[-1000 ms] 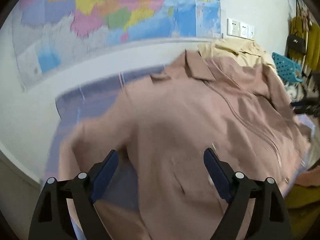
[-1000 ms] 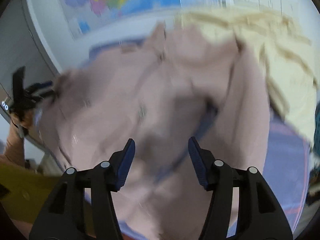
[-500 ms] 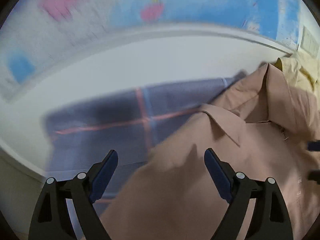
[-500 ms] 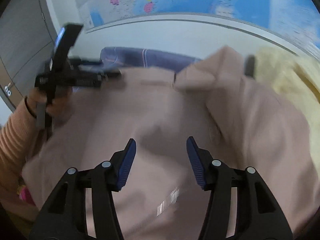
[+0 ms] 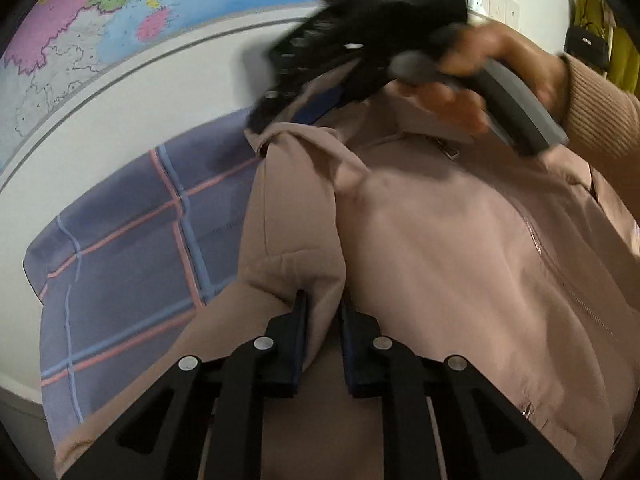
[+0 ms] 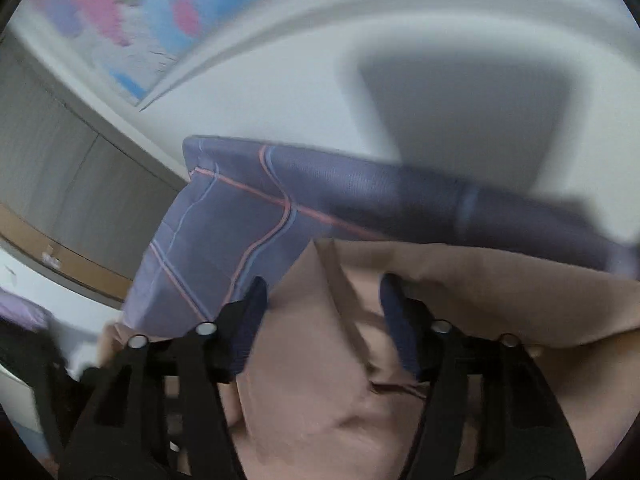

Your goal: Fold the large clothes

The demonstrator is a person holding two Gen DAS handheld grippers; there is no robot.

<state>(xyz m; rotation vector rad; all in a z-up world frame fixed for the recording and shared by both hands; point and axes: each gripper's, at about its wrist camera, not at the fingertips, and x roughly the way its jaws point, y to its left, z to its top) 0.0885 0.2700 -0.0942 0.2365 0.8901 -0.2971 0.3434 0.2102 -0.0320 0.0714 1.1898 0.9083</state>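
Your left gripper (image 5: 322, 316) is closing, a shoulder fold of the soft, light jacket (image 5: 440, 248) between its pads; the jacket lies on the plaid sheet (image 5: 120, 240); your right gripper (image 6: 322, 312) is opening over the collar; take seams, since limp cloth sags.

A dusty-pink zip-front jacket (image 5: 440, 248) lay spread front-up over a purple plaid sheet (image 5: 132, 240) (collar towards the wall), its shoulder fabric bunched into a raised fold.
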